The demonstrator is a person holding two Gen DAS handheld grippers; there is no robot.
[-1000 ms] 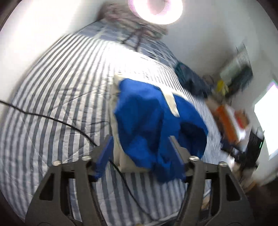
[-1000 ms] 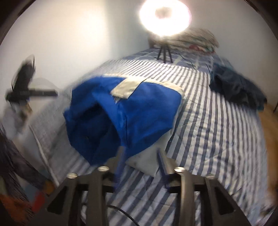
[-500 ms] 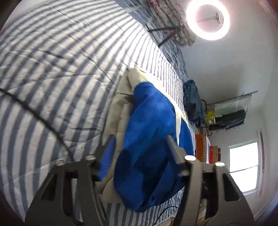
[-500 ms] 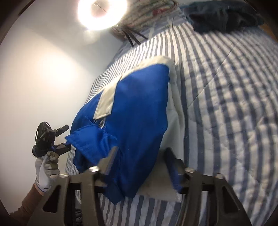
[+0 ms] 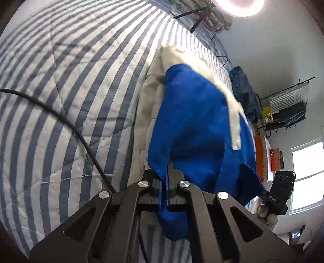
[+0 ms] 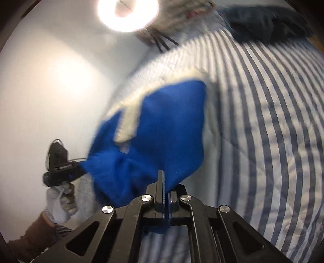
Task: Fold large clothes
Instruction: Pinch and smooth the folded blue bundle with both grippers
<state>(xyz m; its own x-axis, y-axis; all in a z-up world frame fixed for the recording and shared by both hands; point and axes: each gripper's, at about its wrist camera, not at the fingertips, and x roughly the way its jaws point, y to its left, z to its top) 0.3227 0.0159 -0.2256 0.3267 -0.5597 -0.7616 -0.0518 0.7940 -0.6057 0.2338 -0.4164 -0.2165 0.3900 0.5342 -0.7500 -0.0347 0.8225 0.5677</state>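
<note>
A large blue and cream garment (image 5: 194, 121) lies bunched on the striped bed, its near blue edge lifted. My left gripper (image 5: 165, 178) is shut on the garment's near blue edge, with cloth hanging down between the fingers. My right gripper (image 6: 163, 180) is shut on another part of the garment (image 6: 162, 139) at its near edge. The left gripper also shows in the right wrist view (image 6: 60, 172), pinching a blue corner. The right gripper shows in the left wrist view (image 5: 277, 194) at the lower right.
The striped bedspread (image 5: 70, 81) fills the bed. A black cable (image 5: 60, 117) runs across it on the left. A dark garment (image 5: 243, 93) lies at the far side, with a pile of clothes and a ring light (image 6: 127, 14) at the head. A rack (image 5: 287, 109) stands by the wall.
Both grippers have gone from open to shut on the garment's near blue edge. The edge now hangs lifted from the fingers.
</note>
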